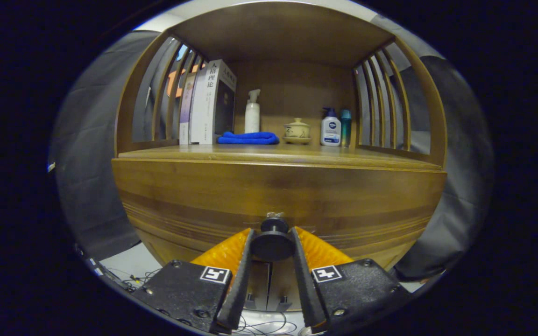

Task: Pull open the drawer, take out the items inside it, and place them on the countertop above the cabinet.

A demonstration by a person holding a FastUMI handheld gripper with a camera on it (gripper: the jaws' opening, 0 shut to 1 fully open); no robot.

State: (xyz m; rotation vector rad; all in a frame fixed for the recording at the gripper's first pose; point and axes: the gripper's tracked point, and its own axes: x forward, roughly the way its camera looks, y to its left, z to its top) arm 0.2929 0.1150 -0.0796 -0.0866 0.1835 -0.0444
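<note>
Gripper point(272, 242): two fingers clenched on the round dark drawer knob point(272, 242), one finger pressing each side of it.

Drawer point(278, 200): wide brown wooden front with horizontal grain, directly ahead of the fingers; its contents are not visible.

Countertop point(273, 154): flat wooden surface above the drawer, beyond the fingers, enclosed by slatted wooden side walls and a wooden roof.

On the countertop, in order along the back:
- upright books point(208, 105) leaning at one end;
- folded blue cloth point(248, 138) just beside them;
- white spray bottle point(252, 112) behind the cloth;
- small beige lidded ceramic cup point(297, 130) on a saucer;
- white pump bottle point(330, 128), with a teal bottle point(345, 121) just beside it.
</note>
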